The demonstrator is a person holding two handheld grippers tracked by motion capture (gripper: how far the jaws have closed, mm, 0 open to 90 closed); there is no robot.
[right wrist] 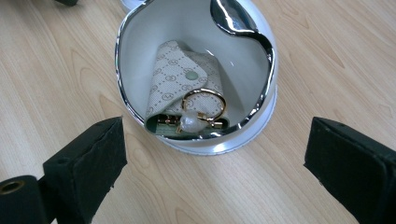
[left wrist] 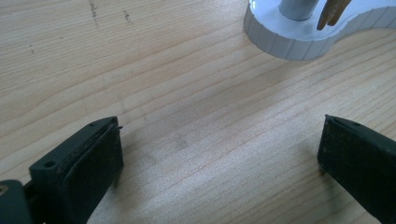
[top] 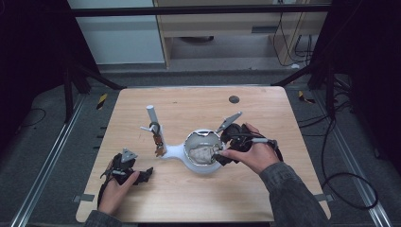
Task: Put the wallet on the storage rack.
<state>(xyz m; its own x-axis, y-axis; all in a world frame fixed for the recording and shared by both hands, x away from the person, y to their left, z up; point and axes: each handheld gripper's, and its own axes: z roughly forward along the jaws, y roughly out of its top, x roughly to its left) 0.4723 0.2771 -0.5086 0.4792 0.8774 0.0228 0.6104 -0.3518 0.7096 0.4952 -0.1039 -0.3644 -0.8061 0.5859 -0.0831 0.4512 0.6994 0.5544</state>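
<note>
A beige monogrammed pouch with a gold ring is lying inside the white chrome-rimmed bowl on the wooden surface, just ahead of the right gripper, jaws gaping wide. The left gripper is resting wide apart near the white stand base.

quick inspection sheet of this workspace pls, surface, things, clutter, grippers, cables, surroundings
surface: wooden table, dark round spot near far edge.
things: white bowl with chrome rim holds a patterned pouch with gold ring; white post on joined base, keys hanging.
clutter: nothing seen.
grippers: left gripper open, on the table, near side; right gripper open at bowl's rim.
cables: one trails from right gripper; more on floor, right.
surroundings: dark frame, floor rails, cabinet behind.
</note>
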